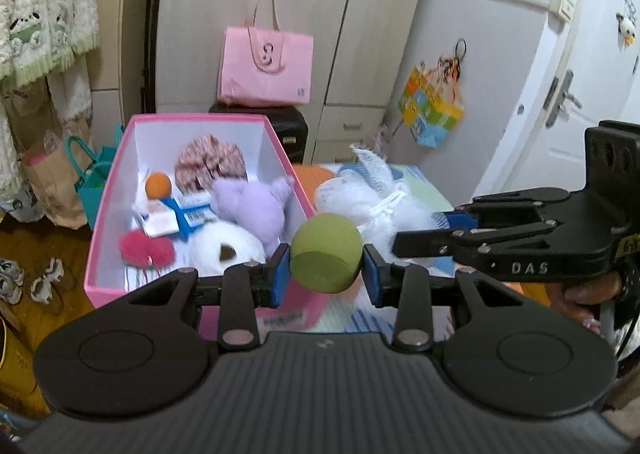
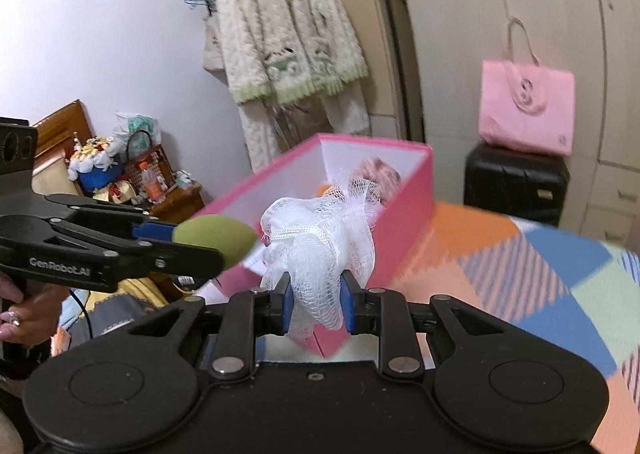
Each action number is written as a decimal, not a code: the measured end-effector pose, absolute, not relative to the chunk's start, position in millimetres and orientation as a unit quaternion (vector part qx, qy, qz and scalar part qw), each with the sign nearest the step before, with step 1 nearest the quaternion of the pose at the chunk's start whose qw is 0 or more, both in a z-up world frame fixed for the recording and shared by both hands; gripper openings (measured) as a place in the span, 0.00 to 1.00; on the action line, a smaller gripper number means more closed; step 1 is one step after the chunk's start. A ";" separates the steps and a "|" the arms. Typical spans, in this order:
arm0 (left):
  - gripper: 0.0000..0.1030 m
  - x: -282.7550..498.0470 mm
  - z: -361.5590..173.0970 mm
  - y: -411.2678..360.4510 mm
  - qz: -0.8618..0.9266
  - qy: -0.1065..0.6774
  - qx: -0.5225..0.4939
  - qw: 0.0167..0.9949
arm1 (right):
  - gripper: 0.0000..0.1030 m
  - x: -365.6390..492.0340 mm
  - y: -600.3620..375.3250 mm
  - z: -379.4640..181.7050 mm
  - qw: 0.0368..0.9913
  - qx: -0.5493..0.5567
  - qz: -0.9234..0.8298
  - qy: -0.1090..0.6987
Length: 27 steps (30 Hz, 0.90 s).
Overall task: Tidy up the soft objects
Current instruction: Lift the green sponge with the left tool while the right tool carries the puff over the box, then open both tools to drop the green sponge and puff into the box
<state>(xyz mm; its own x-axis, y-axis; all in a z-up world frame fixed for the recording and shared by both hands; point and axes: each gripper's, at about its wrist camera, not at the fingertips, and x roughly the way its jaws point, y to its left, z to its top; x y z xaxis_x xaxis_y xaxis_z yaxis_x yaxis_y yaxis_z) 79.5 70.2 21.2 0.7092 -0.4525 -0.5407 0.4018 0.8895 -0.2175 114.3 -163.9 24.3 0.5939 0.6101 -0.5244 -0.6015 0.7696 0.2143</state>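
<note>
Left wrist view: we are clamping the left gripper on a green sponge beside the half-filled pink box. Right wrist view: our right gripper is squeezing a white mesh pouf; both are still awaiting boxing.

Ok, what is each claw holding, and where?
Left claw pinches the green sponge across its rounded sides. Right claw grips the white mesh pouf by its lower bunch.

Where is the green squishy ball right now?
The green sponge is pinched in the left gripper, in the air by the pink box and its near right corner. The white mesh pouf is on its right.
</note>
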 end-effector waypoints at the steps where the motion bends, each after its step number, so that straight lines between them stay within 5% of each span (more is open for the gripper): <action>1: 0.35 81.0 22.7 72.1 -0.231 0.300 -0.045 0.925 | 0.28 117.3 -159.6 26.2 0.892 0.005 0.343 0.294; 27: 0.36 220.6 -16.0 116.2 -0.084 0.328 -0.084 0.937 | 0.29 266.1 -71.1 -7.9 0.869 -0.020 0.358 0.341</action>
<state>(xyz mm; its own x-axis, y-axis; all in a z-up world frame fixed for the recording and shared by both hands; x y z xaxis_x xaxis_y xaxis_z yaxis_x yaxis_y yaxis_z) 220.6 116.2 -16.0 0.7708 -0.2134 -0.6003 0.1026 0.9715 -0.2136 266.1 -71.1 -7.9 0.5104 0.6088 -0.6073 -0.6362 0.7425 0.2095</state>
